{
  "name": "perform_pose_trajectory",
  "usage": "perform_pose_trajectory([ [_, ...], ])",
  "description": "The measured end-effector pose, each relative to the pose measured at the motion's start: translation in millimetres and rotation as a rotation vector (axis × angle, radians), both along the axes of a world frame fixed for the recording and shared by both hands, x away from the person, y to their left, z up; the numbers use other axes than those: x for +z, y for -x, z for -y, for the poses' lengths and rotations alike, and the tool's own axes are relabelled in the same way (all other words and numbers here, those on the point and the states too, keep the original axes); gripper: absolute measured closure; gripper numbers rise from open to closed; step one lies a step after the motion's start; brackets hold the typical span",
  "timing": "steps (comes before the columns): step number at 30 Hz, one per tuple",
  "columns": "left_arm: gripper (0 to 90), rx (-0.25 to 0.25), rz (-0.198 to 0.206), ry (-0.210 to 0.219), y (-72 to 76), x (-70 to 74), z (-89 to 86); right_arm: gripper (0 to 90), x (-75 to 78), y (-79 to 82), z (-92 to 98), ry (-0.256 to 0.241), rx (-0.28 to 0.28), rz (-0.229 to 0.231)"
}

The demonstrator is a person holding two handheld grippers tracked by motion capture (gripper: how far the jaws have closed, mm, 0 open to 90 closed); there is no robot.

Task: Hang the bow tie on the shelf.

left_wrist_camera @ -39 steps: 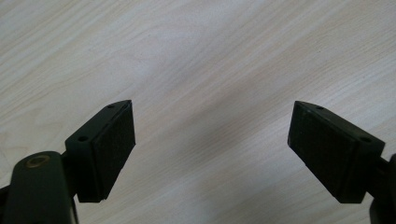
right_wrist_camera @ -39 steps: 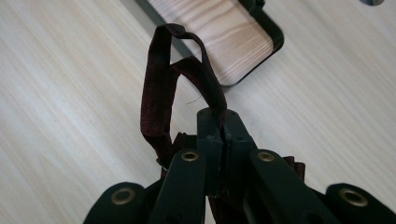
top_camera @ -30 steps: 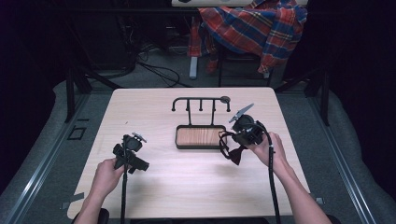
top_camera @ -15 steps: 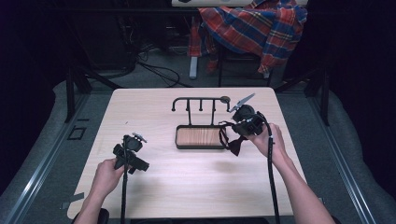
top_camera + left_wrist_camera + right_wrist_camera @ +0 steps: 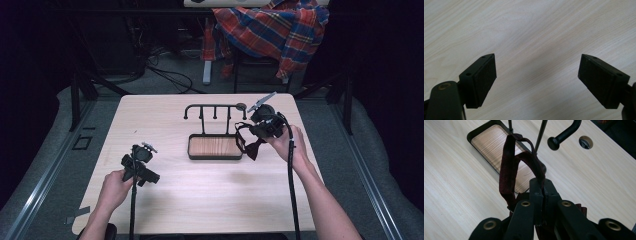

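The right tongs (image 5: 543, 186) pinch a dark red strap (image 5: 510, 165) whose loop hangs toward twelve o'clock over the tray (image 5: 482, 130) beside the hook rack (image 5: 215, 107), while the left tongs (image 5: 536, 75) gape wide above bare bench (image 5: 536, 30).

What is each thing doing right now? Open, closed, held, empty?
Left gripper: jaws open, holding nothing, over bare table.
Right gripper: jaws shut on the strap.
Dark red fabric strap loop: held up, hanging beside the rack.
Black metal hook rack with wooden tray: upright, tray empty, hooks bare.
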State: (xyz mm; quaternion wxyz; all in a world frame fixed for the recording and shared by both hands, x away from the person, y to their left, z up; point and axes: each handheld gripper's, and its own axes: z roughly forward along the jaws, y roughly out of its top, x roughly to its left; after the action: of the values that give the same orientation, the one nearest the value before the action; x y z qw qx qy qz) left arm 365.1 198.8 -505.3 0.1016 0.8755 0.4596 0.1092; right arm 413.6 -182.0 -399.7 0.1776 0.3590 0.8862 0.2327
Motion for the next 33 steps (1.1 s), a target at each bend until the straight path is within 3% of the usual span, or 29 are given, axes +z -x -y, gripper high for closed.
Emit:
perform_pose_trajectory([
  [18, 15.2, -0.001, 0.004, 0.003, -0.1, -0.4, -0.3, 88.2, 20.9, -9.4, -3.7, 0.005, -0.008, 0.048],
  [33, 15.2, -0.003, -0.002, 0.001, -0.1, -0.2, -0.1, 88.2, 18.9, -22.9, -2.0, 0.002, -0.061, 0.055],
])
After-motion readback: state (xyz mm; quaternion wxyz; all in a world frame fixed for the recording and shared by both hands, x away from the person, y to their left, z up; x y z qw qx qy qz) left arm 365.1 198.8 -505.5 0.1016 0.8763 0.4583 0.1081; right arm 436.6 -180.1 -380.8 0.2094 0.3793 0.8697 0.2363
